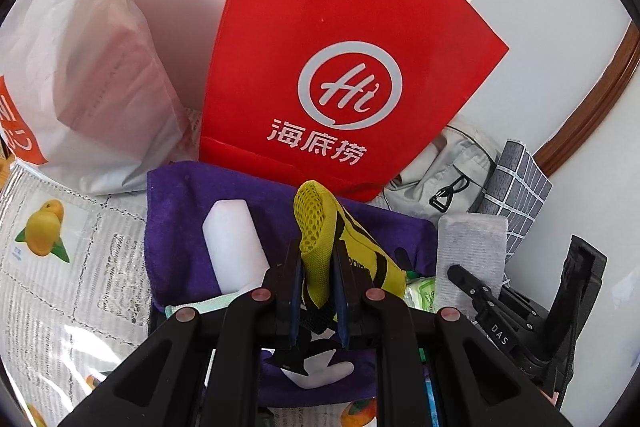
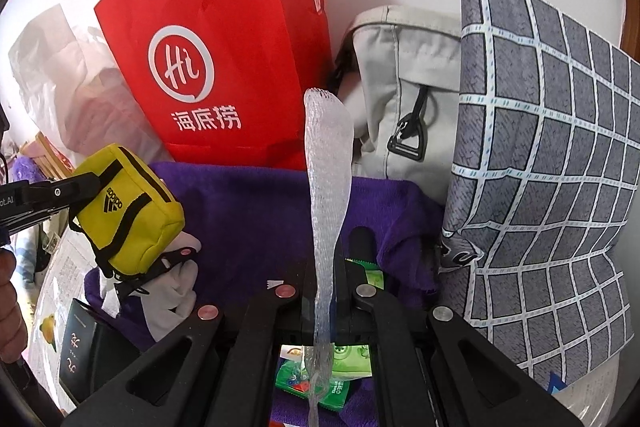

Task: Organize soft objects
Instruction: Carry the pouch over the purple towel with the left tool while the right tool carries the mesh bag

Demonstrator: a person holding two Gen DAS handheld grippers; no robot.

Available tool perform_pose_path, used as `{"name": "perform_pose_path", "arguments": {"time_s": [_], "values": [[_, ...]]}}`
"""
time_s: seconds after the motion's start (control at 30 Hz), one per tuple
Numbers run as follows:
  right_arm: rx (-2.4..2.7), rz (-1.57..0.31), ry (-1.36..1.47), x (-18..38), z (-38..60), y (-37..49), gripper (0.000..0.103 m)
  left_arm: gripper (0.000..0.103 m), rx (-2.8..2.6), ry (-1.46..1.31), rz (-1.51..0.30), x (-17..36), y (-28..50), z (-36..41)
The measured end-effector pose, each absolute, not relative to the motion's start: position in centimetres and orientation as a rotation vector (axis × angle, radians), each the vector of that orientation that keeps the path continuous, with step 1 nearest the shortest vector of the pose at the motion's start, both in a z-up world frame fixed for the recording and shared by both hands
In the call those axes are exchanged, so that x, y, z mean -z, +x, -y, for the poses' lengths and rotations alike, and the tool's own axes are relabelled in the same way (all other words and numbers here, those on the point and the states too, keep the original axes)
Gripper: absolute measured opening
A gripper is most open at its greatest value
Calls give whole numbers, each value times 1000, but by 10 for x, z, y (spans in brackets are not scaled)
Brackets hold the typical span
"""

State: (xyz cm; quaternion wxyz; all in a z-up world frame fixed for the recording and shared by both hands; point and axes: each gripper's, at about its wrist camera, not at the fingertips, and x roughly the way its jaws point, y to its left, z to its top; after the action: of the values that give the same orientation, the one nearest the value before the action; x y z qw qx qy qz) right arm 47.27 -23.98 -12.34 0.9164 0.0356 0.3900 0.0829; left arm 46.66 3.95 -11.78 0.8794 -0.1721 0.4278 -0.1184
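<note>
Now yellow pouch (image 1: 320, 227) clamped in left gripper (image 1: 318, 267), foam net sleeve (image 2: 326, 187) in right gripper (image 2: 326, 291)

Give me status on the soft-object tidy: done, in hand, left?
Done: nothing visibly sorted. In hand: left gripper shut on the yellow pouch; right gripper shut on the white foam mesh sleeve. Left: white foam block, grey sponge pad and green packets lie loose on the purple towel.
</note>
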Motion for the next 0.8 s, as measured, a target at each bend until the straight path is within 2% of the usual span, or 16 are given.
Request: {"name": "perform_pose_path", "arguments": {"time_s": [0.8], "values": [[-159,-882,40,172,211,504,3,14,246,-353,-951,136,480,-26]]}}
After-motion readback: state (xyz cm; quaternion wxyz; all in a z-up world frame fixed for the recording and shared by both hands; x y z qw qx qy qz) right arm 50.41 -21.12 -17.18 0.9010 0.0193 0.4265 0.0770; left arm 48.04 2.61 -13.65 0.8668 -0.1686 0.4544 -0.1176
